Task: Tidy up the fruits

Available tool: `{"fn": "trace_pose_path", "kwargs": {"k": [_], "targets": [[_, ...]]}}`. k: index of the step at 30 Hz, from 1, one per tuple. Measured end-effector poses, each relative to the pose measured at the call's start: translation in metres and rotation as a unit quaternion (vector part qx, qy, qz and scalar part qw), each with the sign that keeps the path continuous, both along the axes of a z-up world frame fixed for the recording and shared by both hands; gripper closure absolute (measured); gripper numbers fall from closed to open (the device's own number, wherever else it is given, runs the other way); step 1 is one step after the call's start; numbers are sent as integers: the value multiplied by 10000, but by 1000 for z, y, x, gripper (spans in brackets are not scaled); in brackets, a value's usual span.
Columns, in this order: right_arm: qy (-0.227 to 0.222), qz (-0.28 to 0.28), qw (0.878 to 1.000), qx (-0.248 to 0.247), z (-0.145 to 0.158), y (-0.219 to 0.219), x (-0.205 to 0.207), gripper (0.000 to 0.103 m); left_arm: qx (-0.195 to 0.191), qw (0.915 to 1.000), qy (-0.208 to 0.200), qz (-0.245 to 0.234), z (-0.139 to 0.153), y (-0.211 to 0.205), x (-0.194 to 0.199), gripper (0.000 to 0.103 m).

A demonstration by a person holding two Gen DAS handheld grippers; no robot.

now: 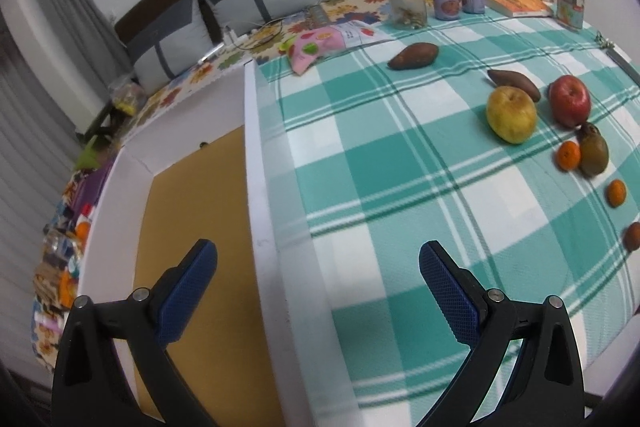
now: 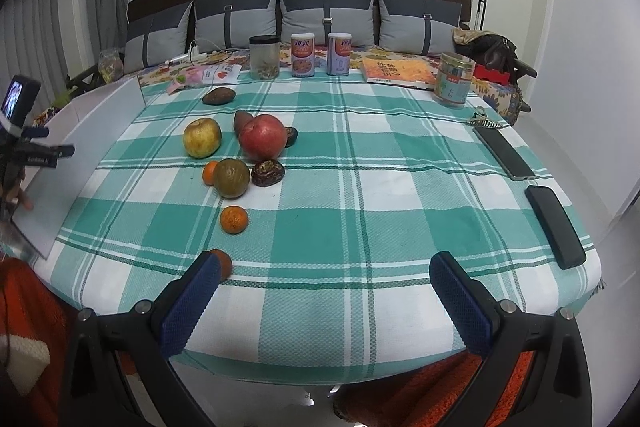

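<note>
From the left wrist view, your left tool (image 1: pixel 318 267) is wide and holds nothing, hovering over the near right wall of the white box (image 1: pixel 256 163), whose brown floor is bare. The box sits at the left edge of the checked cloth (image 1: pixel 380 187). The fruit lies well to the right: a yellow apple (image 1: pixel 511 115), a red apple (image 1: pixel 569 100) just beside it, a green fruit (image 1: pixel 594 153) touching a small orange (image 1: pixel 568 155), and two more oranges nearer you along the right edge. Two brown fruits lie farther back.

From the right wrist view, your right tool (image 2: pixel 325 269) is also wide and empty, low over the near edge of the cloth. The nearest orange (image 2: pixel 224 264) sits right behind its left fingertip (image 2: pixel 208 267), partly hidden. Another orange (image 2: pixel 234 219) lies just beyond, and the rest clusters farther left.

Judging by the empty box, sorting has hardly begun; you are at the first pick. Your next move likely calls for shifting the right tool left so the nearest orange sits between the fingers, then closing gently, since it may roll on the cloth.
</note>
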State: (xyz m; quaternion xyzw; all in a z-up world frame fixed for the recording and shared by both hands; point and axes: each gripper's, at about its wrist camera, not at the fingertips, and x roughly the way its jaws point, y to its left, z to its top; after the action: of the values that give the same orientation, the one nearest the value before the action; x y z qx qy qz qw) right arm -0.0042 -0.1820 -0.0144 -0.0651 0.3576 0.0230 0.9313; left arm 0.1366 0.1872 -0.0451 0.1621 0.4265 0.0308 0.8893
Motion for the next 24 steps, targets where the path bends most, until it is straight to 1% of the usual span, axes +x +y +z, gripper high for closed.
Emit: {"fn": "trace_pose_path", "kwargs": {"k": [6,9,11,15,18,21,24], "targets": [[-29,-29,9999,129,2,-5,-2,0,-282,9986,-177,402,7,-11,-16,2],[-87,35,9999,127,4,-4,-5,0,-81,9985,-272,460,6,-19,-19,1],[-124,74,9998,97,6,-3,-8,0,-101,9982,-235,543,5,-18,-17,1],[-120,52,9998,126,7,-3,-9,0,-446,9940,-209,973,5,-4,-7,1],[-91,35,9998,145,7,-4,-10,0,-582,9900,-146,1276,2,7,-4,2],[-112,49,9999,110,7,-4,-10,0,-785,9864,-181,1434,3,14,-5,2],[-91,35,9999,122,5,-5,-9,0,-836,9843,-169,1544,2,16,-3,2]]}}
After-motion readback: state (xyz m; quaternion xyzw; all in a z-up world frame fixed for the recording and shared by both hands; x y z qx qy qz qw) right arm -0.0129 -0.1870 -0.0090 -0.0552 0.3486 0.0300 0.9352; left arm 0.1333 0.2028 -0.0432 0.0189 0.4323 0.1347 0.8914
